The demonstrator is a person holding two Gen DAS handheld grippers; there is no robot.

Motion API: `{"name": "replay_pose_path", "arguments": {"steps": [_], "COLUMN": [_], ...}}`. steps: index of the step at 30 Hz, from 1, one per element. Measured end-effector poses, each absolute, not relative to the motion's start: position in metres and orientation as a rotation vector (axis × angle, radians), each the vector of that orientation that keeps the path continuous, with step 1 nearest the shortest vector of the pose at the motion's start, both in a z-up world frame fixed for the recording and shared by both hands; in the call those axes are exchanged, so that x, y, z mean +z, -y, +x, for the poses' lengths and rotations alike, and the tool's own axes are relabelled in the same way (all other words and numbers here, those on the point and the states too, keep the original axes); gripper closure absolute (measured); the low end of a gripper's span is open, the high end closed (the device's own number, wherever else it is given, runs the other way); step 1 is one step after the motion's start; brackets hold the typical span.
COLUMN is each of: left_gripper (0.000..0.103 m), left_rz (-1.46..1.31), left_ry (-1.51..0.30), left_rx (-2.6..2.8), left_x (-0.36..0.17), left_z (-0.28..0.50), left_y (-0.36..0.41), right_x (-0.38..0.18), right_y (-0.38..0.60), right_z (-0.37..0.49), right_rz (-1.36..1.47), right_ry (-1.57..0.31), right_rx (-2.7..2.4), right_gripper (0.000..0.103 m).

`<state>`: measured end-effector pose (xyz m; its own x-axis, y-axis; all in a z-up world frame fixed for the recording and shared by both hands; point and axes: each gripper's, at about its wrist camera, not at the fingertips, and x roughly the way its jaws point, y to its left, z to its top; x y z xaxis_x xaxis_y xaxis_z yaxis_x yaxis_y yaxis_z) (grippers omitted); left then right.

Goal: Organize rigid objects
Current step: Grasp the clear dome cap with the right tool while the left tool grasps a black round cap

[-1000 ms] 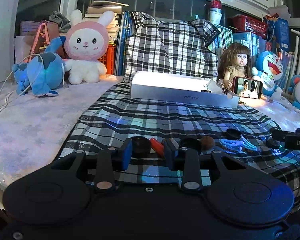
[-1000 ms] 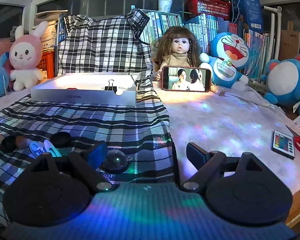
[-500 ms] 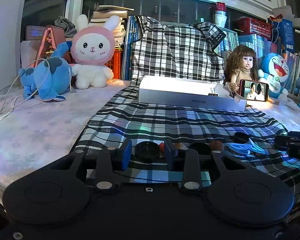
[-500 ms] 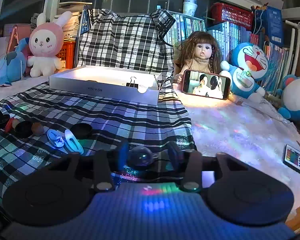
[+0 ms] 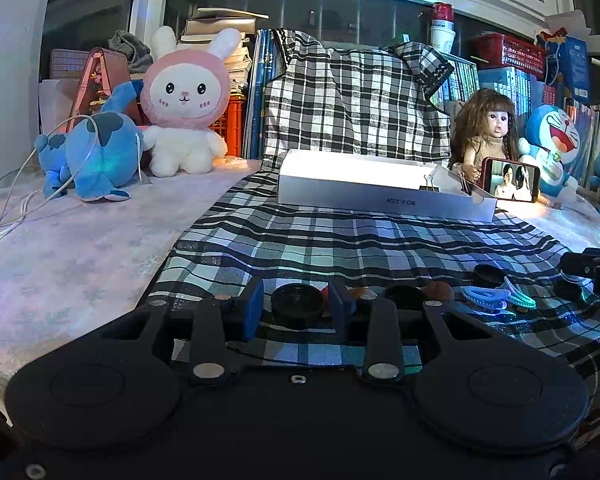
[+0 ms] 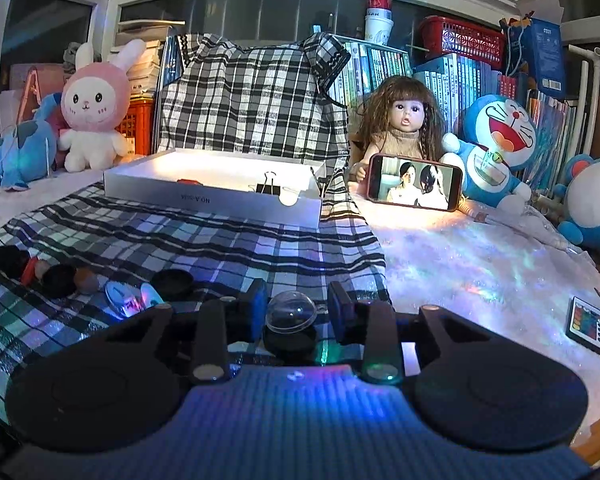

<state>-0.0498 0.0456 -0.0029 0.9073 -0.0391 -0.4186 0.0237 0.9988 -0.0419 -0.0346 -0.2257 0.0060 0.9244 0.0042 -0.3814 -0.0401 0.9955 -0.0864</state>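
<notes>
Left gripper (image 5: 296, 309) sits low over the plaid cloth (image 5: 339, 240), its jaws narrowed around a round black cap (image 5: 297, 303); the blue pads sit right at the cap's sides, but whether they actually press it I cannot tell. Just past it runs a row of small pieces on the cloth: a red piece (image 5: 325, 293), another black cap (image 5: 403, 297), a brown ball (image 5: 437, 291), and pale blue hair clips (image 5: 485, 298).

Over on the right, the right gripper (image 6: 294, 312) is closing, with a clear dome on a black base (image 6: 292, 314) between the jaws. The left pad is up against the dome; a sliver of gap shows at the right pad. The piece sits at the near edge of the cloth, close to where the bare table (image 6: 479, 272) begins.

Farther back, the white box (image 6: 212, 194) lies open on the cloth with a black binder clip (image 6: 268, 188) on its front wall. A phone (image 6: 413, 187) leans against a doll (image 6: 403, 124), screen lit.
</notes>
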Motion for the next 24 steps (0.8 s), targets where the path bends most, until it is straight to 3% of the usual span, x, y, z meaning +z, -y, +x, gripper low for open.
{"name": "replay_pose_path", "arguments": {"steps": [24], "left_gripper": [0.071], "left_rz": [0.018], "left_ry": [-0.469], "left_rx": [-0.070], "left_x": [-0.016], "left_z": [-0.028], "left_y": [-0.038], "right_x": [0.003], "right_y": [0.223], "right_z": [-0.028], "right_rz": [-0.066], "right_ry": [-0.411], "right_rx": [0.034], "right_gripper": [0.064]}}
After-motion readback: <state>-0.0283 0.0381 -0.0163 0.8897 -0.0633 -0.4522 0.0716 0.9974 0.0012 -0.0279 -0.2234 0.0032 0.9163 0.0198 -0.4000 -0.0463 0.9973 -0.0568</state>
